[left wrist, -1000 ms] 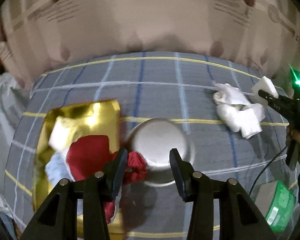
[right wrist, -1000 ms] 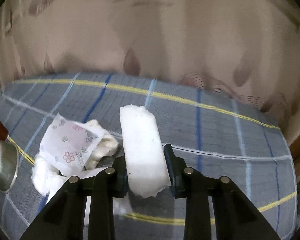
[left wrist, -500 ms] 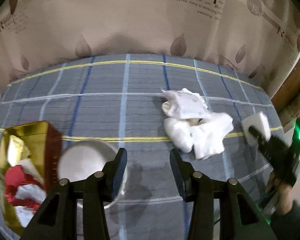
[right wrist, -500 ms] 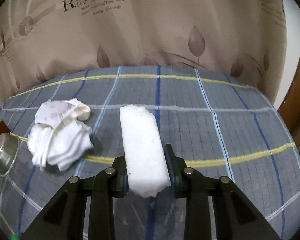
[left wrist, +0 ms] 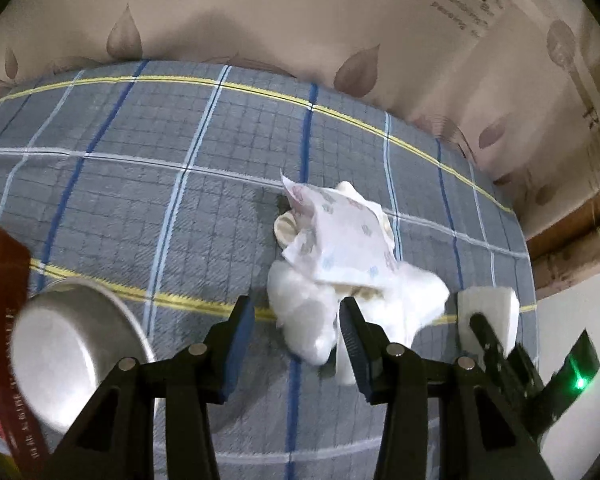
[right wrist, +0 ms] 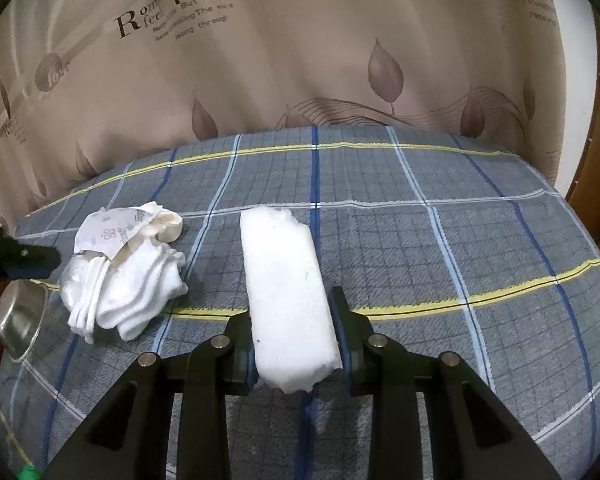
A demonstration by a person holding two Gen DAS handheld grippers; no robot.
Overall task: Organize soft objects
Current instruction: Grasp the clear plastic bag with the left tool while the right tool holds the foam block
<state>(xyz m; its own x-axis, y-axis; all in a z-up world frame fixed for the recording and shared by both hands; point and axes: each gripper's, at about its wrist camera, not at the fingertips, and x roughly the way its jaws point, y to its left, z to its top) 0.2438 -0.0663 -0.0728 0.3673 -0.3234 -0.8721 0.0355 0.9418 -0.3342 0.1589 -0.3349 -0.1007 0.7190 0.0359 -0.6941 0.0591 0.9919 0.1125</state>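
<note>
My right gripper is shut on a white foam block and holds it above the plaid cloth; the block also shows at the right of the left wrist view. A heap of white socks with a flowered paper label lies on the cloth; it shows left of the foam in the right wrist view. My left gripper is open, its jaws just in front of the heap's near edge. A gold and red box shows at the far left edge.
A steel bowl sits by the box, left of my left gripper; it also shows in the right wrist view. The grey plaid cloth covers the table. A beige leaf-print curtain hangs close behind.
My left gripper has swung right from the box and bowl toward the sock heap, which is now at its jaws. My right gripper has carried the foam block to the right, away from the heap.
</note>
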